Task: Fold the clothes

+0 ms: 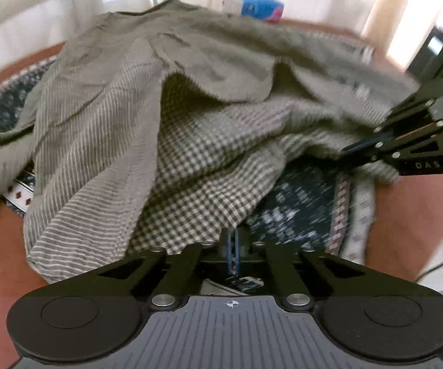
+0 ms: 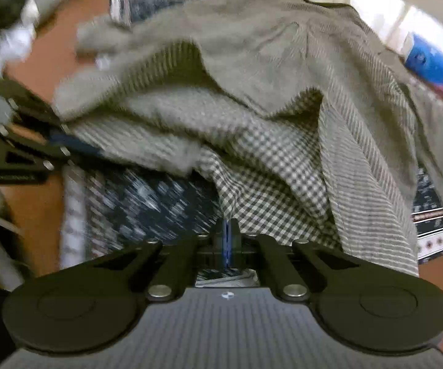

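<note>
Checked grey shirt (image 1: pixel 172 141) hangs over the patterned rug (image 1: pixel 298 209), its hem at twelve o'clock clamped in my left gripper (image 1: pixel 233 246) and my right gripper (image 2: pixel 227 240), both pinched together on cloth.

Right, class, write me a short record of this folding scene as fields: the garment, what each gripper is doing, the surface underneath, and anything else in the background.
garment: grey-green striped and checked cotton shirt, lifted at its near edge, draped and crumpled
left gripper: shut on the shirt's checked hem
right gripper: shut on the checked hem, further along the same edge
surface: dark blue patterned rug on a reddish-brown floor
background: blue and white plastic packet behind the shirt
image quality: motion blur, fine detail unclear
</note>
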Action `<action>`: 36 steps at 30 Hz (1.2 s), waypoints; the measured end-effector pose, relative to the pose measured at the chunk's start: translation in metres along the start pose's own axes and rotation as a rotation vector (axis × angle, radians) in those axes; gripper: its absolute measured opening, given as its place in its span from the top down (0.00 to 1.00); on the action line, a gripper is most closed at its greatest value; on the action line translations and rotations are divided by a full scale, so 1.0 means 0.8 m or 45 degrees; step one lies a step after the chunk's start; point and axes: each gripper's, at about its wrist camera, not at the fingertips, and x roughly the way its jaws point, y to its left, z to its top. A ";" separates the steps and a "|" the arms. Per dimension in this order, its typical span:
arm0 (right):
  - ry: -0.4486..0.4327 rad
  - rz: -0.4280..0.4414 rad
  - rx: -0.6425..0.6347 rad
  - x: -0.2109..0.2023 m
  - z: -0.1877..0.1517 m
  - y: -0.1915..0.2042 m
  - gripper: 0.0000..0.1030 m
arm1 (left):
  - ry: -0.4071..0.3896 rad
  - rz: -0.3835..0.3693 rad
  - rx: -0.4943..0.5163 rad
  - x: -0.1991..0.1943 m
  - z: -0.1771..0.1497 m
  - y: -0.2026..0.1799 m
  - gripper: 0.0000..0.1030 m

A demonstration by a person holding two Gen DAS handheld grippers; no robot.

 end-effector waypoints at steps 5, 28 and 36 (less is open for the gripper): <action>-0.131 0.223 0.164 -0.045 0.042 -0.055 0.99 | -0.112 -0.028 -0.086 -0.029 0.053 0.041 1.00; -0.068 -0.021 -0.125 -0.017 0.010 0.008 0.46 | 0.071 0.062 0.246 0.026 0.024 -0.010 0.38; -0.019 0.121 -0.032 -0.009 0.027 -0.026 0.99 | 0.059 -0.036 0.207 0.013 0.048 0.024 1.00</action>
